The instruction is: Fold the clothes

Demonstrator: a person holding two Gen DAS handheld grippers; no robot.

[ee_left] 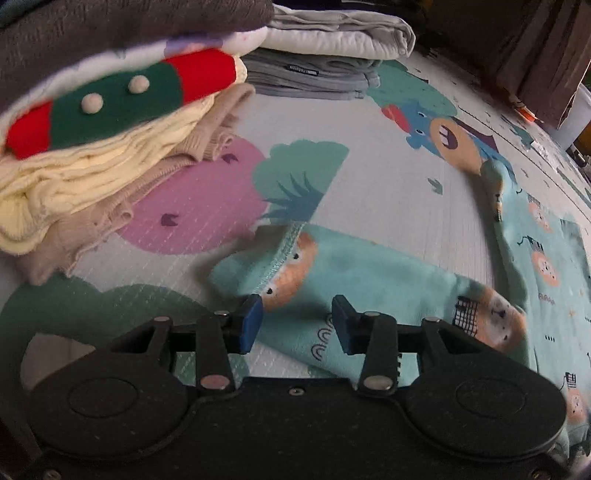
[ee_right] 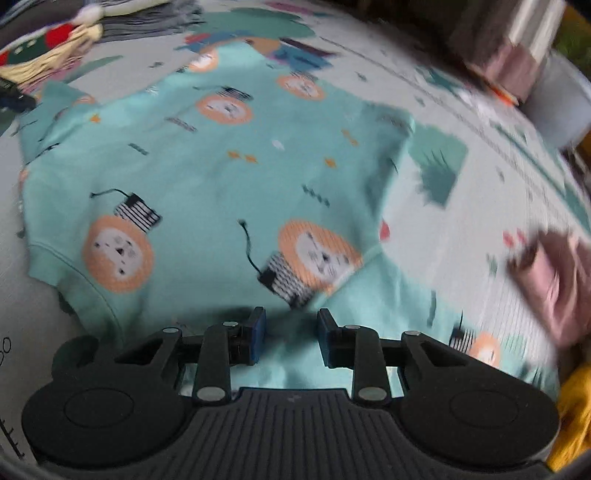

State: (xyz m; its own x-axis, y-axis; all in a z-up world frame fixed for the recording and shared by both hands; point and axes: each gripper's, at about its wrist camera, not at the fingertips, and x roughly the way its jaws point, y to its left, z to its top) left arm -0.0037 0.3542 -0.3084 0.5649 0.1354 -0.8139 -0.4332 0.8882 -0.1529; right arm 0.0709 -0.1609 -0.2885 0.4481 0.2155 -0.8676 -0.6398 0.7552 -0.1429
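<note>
Both tongs hang with jaws parted, gripping nothing: the left gripper (ee_left: 297,321) over a sleeve of the teal lion sweatshirt (ee_right: 207,177), the right gripper (ee_right: 291,334) above its hem, spread on the play mat (ee_left: 369,177).

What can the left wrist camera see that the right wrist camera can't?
Only the left wrist view shows the folded white and grey clothes at the back, and the teal sleeve under the left gripper.

Only the right wrist view shows the whole lion top spread flat, the pink cloth, the yellow cloth and the right gripper.

Both show the cartoon play mat, the lion top and the red and green knit.
</note>
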